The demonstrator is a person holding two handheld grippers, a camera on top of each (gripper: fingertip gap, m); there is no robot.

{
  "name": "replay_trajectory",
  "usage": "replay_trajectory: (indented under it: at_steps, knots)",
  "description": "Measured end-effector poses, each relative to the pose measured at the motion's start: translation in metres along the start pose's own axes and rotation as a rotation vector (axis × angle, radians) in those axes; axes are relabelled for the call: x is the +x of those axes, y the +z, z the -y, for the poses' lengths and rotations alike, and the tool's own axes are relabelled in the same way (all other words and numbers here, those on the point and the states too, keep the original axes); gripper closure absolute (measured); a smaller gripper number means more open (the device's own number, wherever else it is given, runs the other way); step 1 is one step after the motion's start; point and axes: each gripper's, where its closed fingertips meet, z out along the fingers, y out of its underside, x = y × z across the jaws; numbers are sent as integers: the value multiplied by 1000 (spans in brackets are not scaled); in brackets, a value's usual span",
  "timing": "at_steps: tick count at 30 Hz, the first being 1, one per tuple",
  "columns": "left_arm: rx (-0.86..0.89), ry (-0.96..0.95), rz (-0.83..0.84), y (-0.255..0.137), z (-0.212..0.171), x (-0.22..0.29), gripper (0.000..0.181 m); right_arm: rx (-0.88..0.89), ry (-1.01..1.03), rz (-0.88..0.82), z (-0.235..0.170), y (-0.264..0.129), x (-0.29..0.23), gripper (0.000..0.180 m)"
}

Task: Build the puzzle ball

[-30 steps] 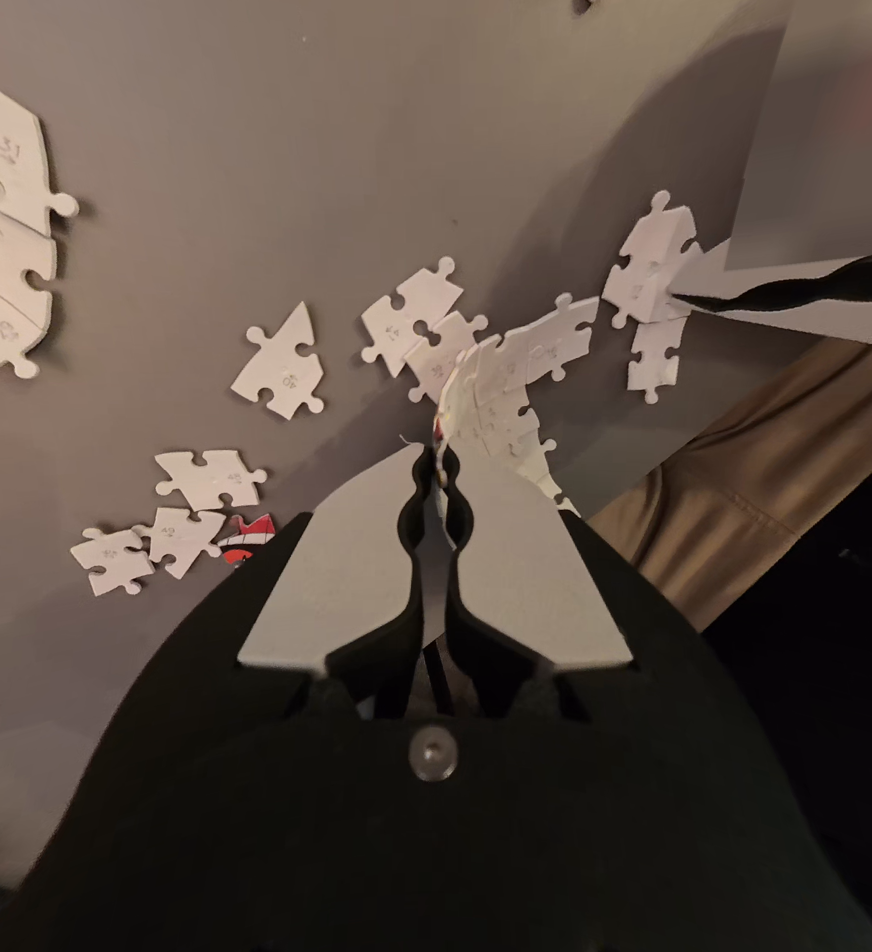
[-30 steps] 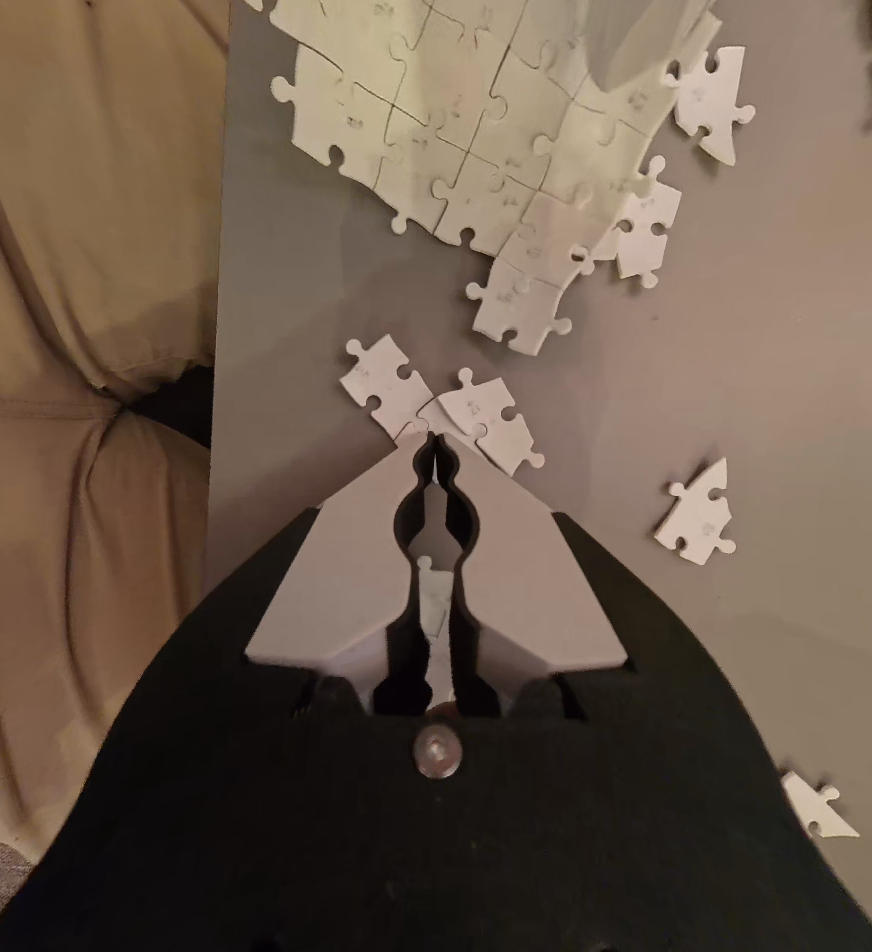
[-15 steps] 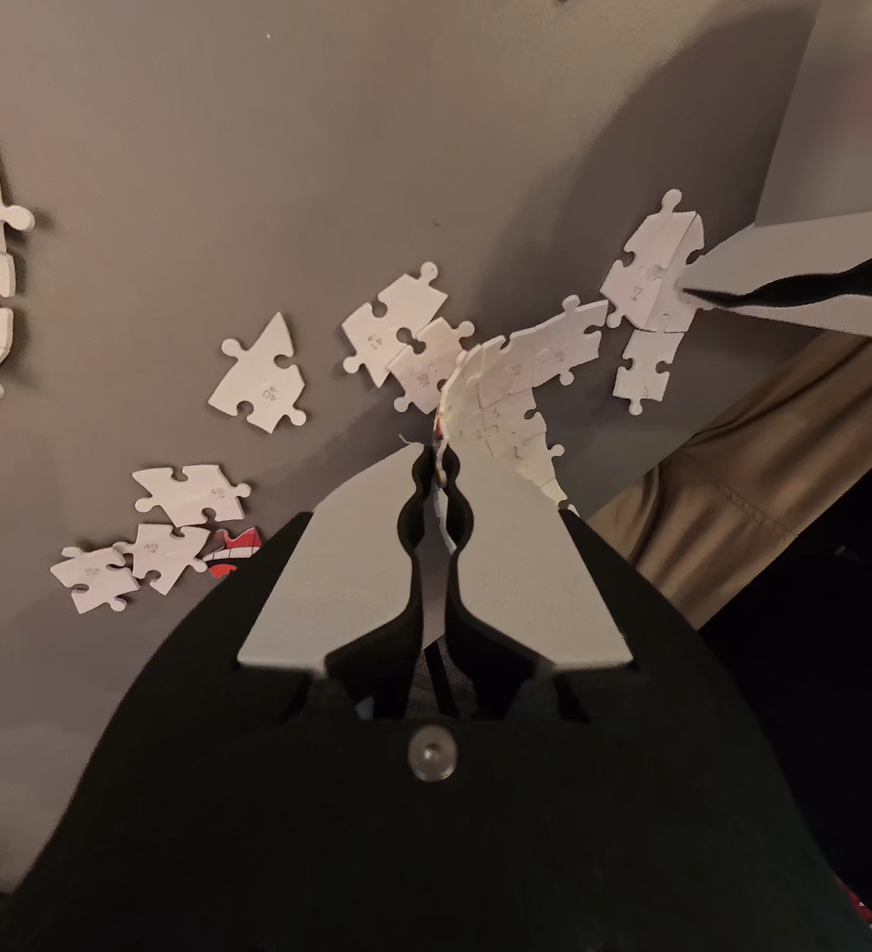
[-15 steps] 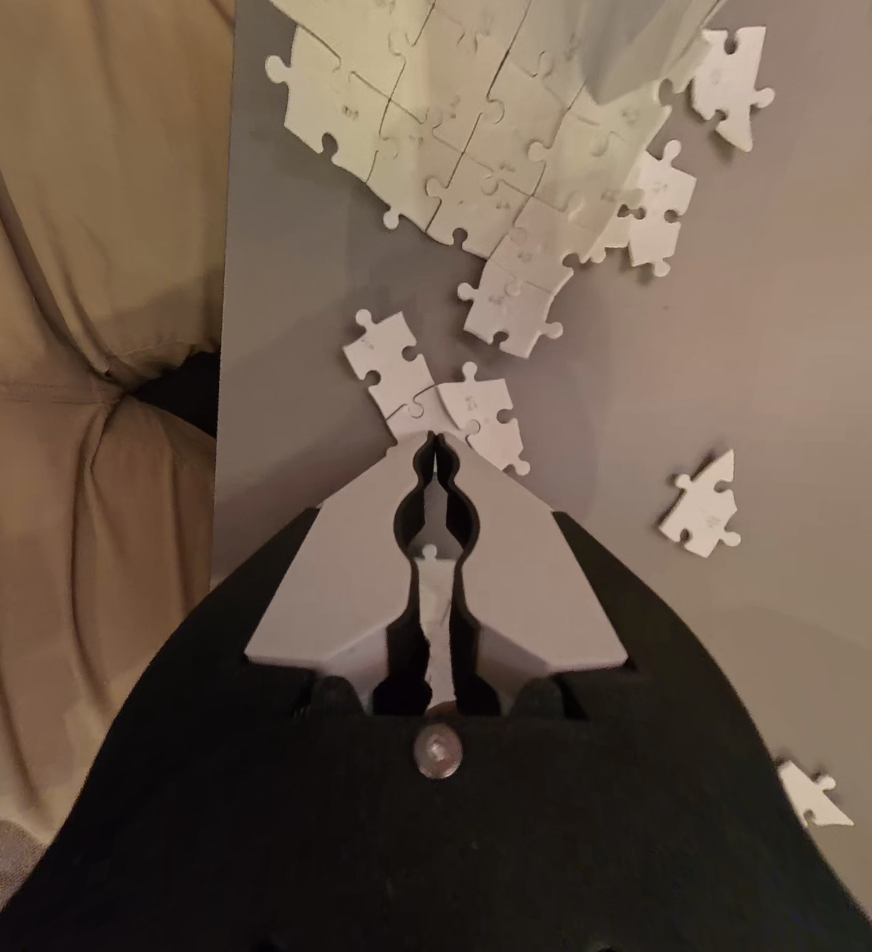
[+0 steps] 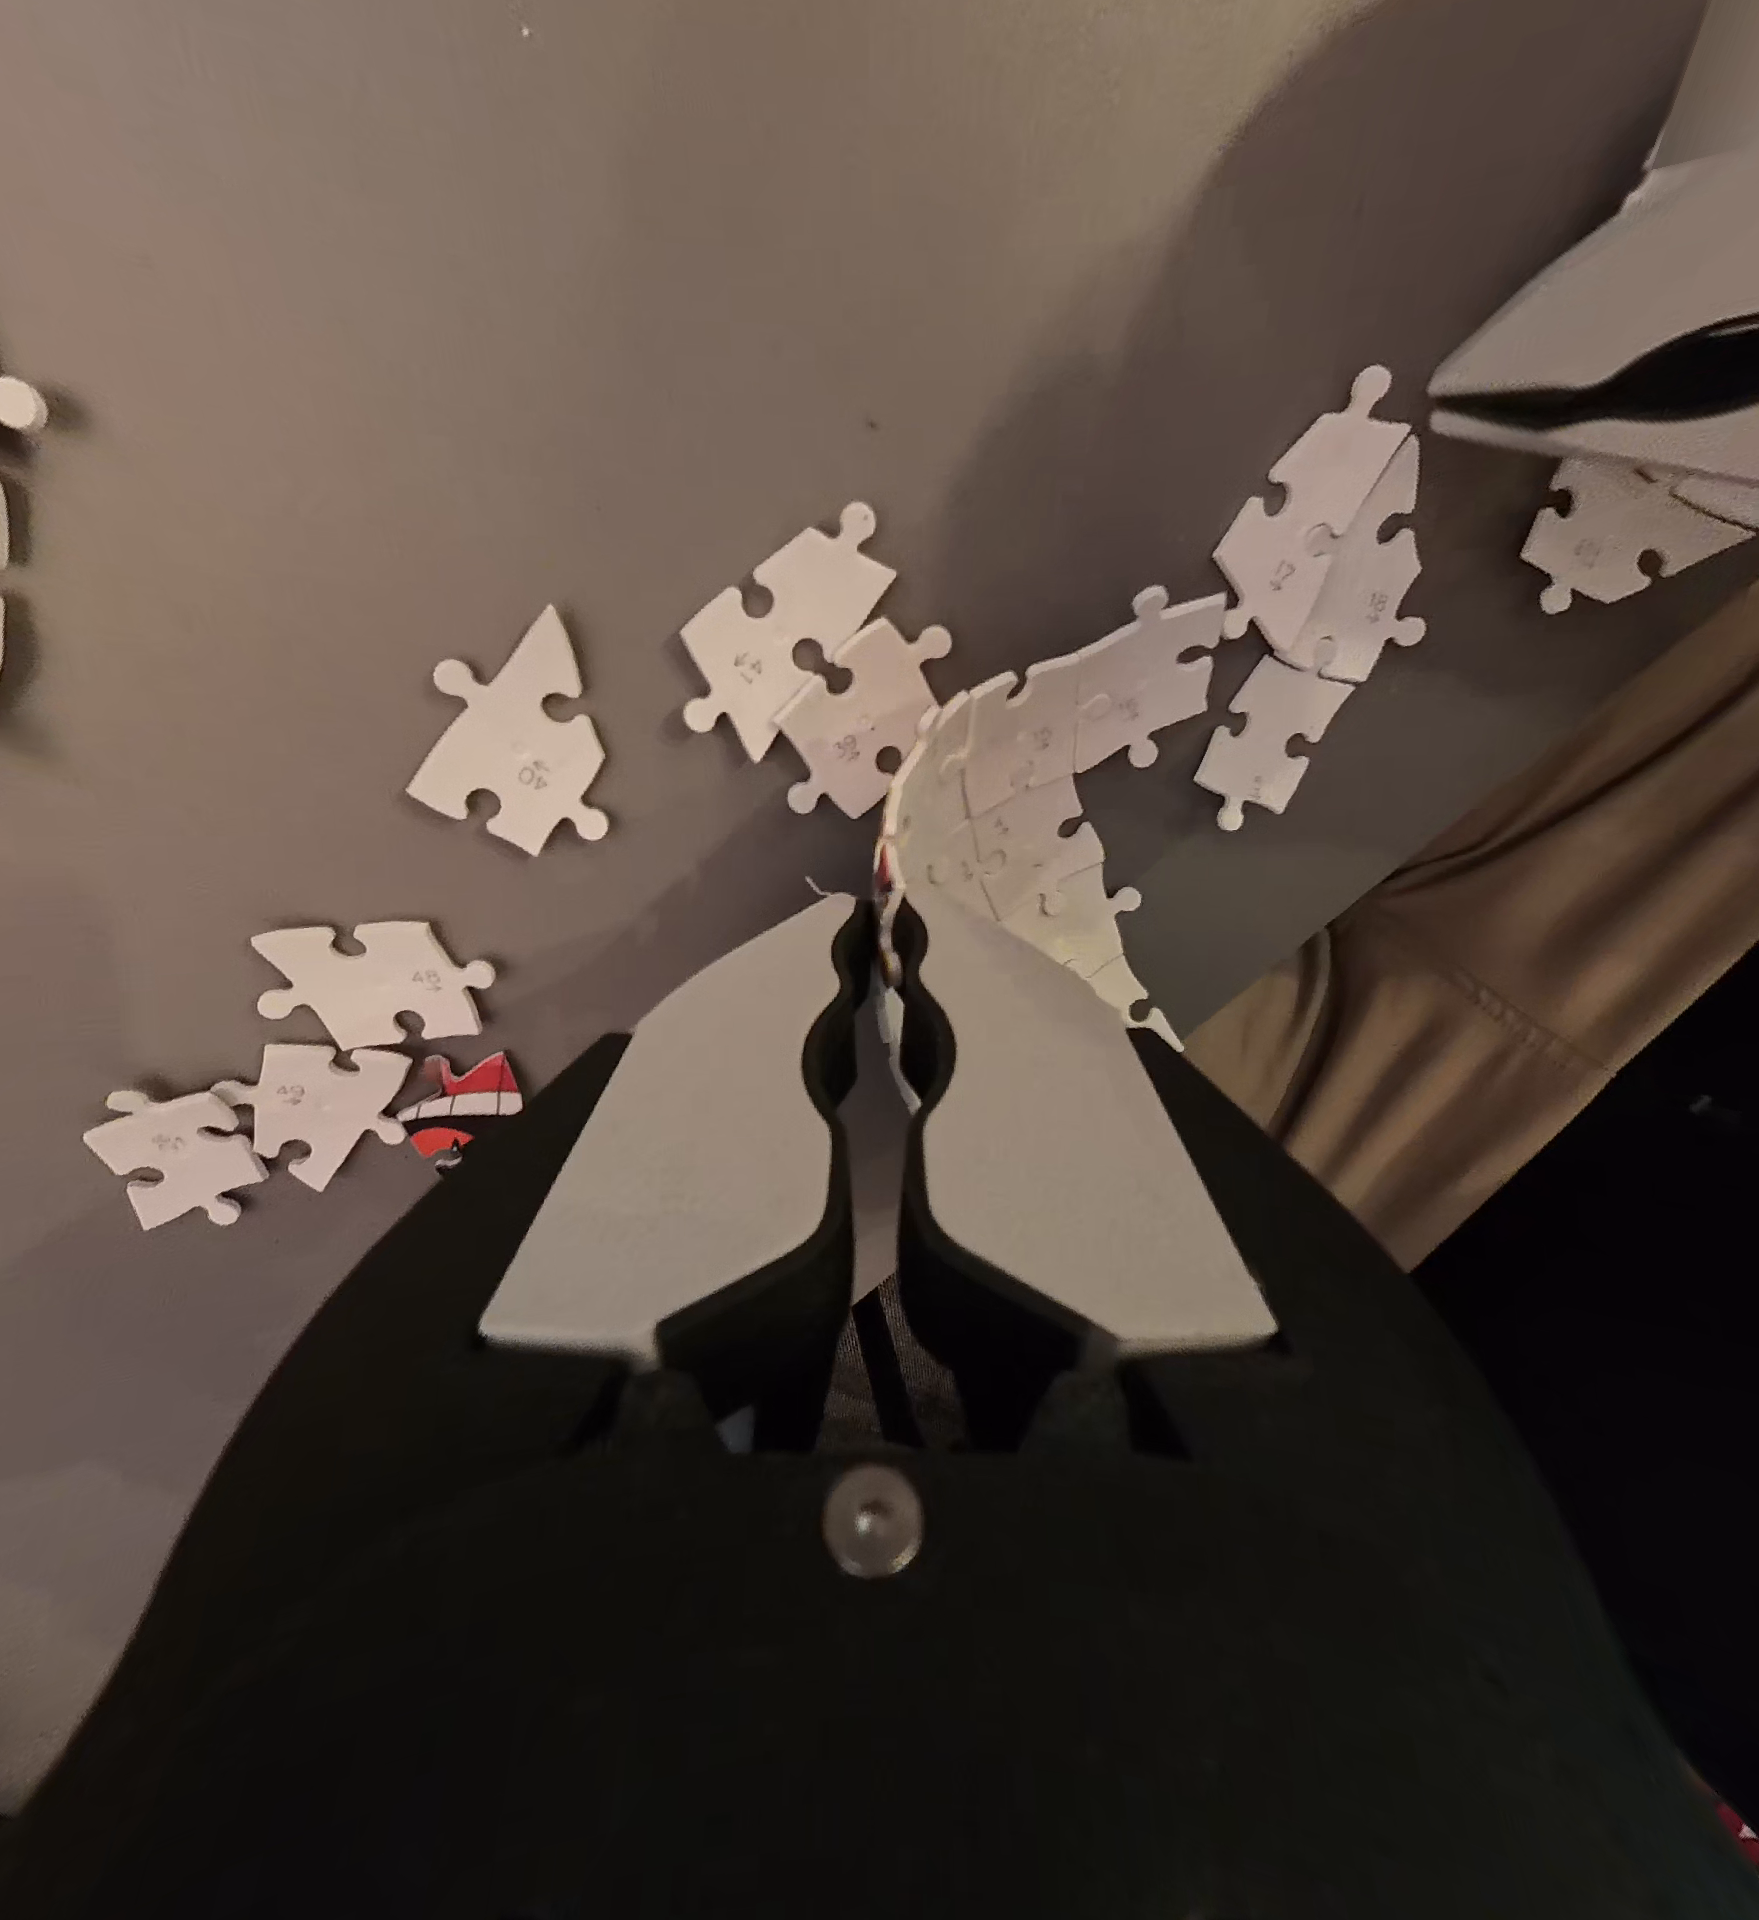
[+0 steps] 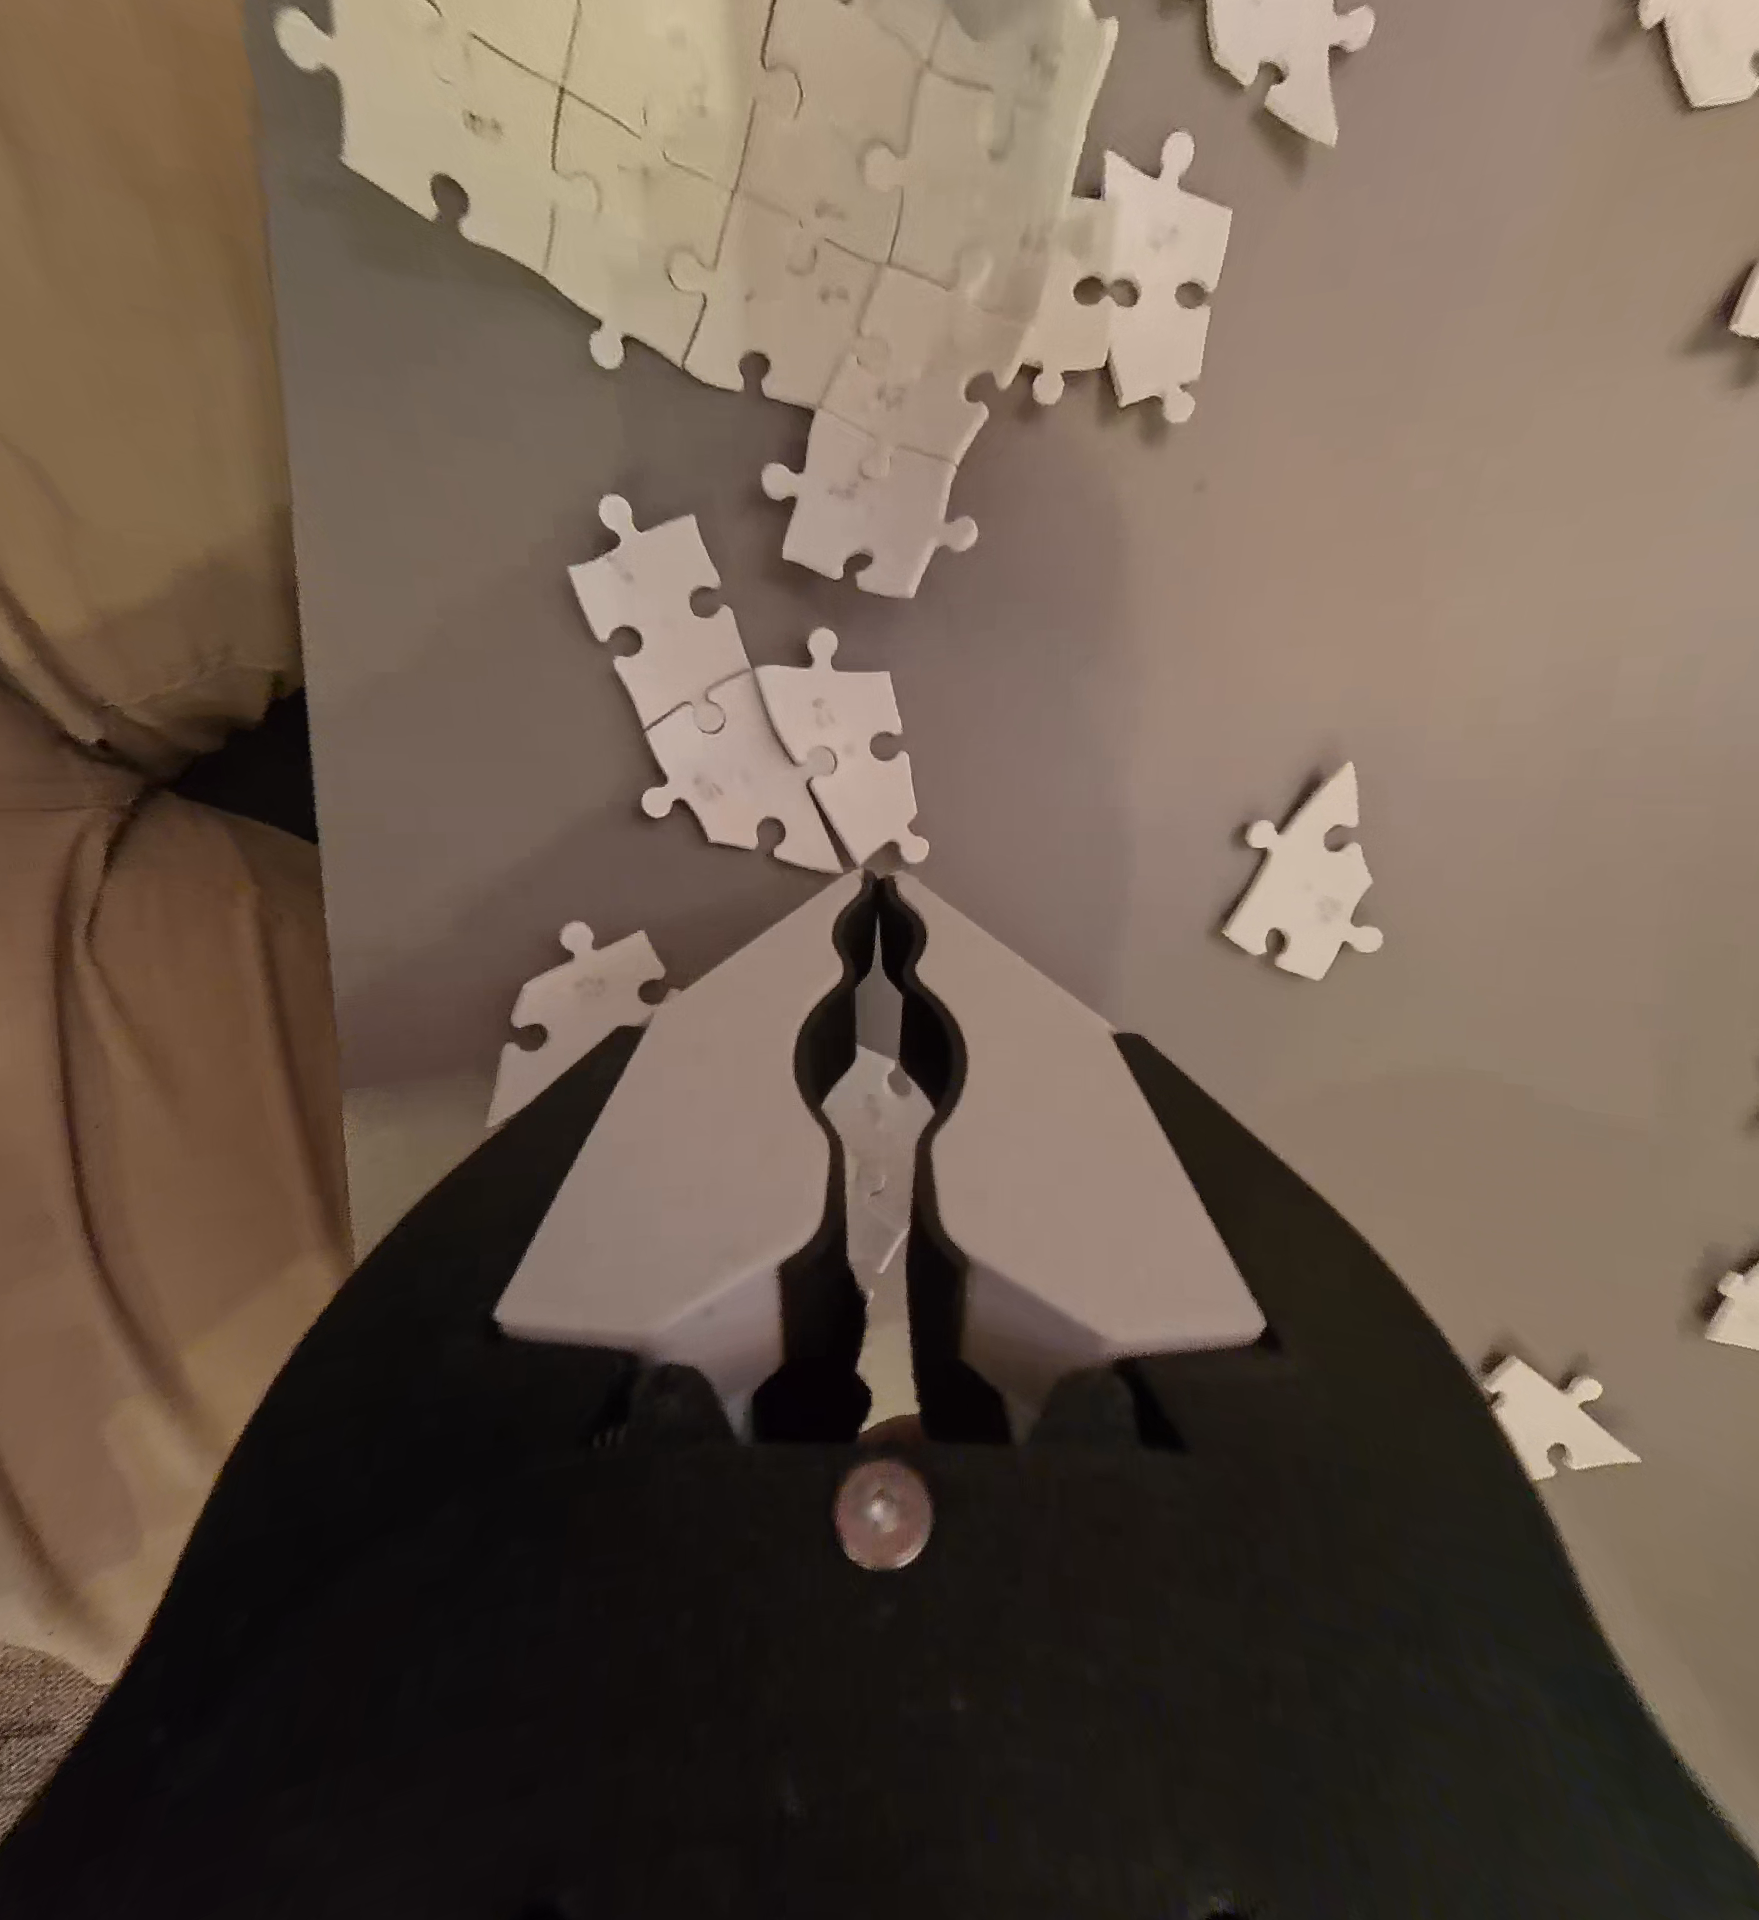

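Note:
My left gripper [image 5: 880,914] is shut on the edge of a curved, joined section of white puzzle pieces [image 5: 1020,790], held up off the grey board [image 5: 854,260]. The same section fills the top of the right wrist view [image 6: 729,177]. My right gripper [image 6: 875,883] is shut with nothing between its tips, just short of a cluster of three joined pieces [image 6: 750,748]. It also shows at the upper right of the left wrist view [image 5: 1633,395], apart from that cluster [image 5: 1322,551]. A loose piece [image 6: 584,1008] lies by its left finger, and another shows through the finger gap.
Loose white pieces are scattered on the board: a pointed one [image 5: 511,738], a joined pair [image 5: 813,675], three near a red printed piece [image 5: 464,1101], and several at the right [image 6: 1301,883]. Tan cloth [image 6: 75,727] lies past the board's left edge.
My right gripper has drawn back from the three-piece cluster, which now lies clear of its tips and slightly turned; a piece under it came into view. My left gripper still holds the curved section.

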Motion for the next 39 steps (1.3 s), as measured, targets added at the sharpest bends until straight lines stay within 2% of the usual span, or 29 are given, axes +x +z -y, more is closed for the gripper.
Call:
replay_trajectory:
  at_steps: [1,20,39]
  knots:
    - [0,0,0,0,0,0,178,-9,0,-7,-1,2,1,180]
    - [-11,3,14,-1,0,-8,178,40,-44,-150,24,20,18,180]
    - [-8,-11,16,-3,-8,-14,178,48,-72,-140,36,19,11,180]
